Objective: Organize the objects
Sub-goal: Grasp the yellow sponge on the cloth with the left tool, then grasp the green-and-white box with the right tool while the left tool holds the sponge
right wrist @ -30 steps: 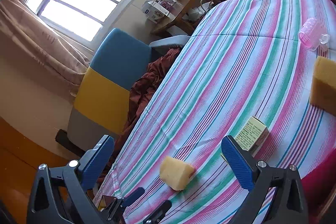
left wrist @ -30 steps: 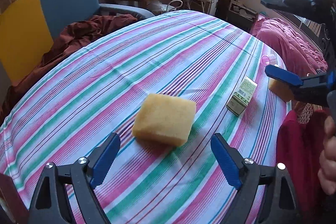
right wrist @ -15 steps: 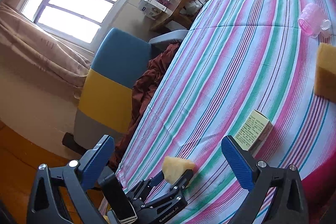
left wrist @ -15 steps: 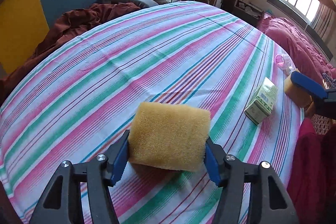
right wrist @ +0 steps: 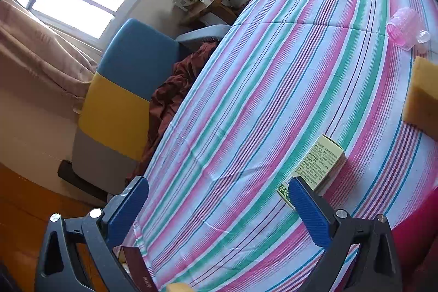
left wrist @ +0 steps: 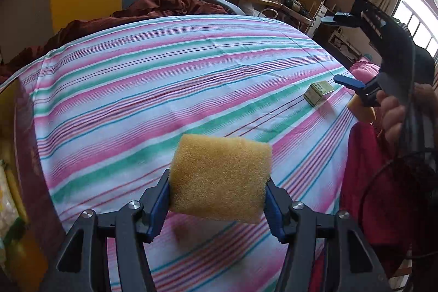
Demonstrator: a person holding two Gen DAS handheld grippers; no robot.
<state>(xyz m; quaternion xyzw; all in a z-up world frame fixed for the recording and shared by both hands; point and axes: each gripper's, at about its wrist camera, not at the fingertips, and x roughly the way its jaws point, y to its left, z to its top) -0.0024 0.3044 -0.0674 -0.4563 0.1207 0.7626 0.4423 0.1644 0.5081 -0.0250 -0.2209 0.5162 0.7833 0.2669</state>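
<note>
Yellow sponge pinched between our left gripper pads, lifted clear above striped tablecloth. Small green box sits well apart near far edge, second sponge and pink roller beyond it. Our right gripper hangs spread wide, nothing between fingers.

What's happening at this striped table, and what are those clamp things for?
A person is tidying up with a handheld gripper in each hand. The left gripper has a yellow sponge clamped between its blue fingers, lifted off the striped tablecloth. The right gripper hangs open and empty above a small green box. A second sponge and a pink plastic container lie farther along.
</note>
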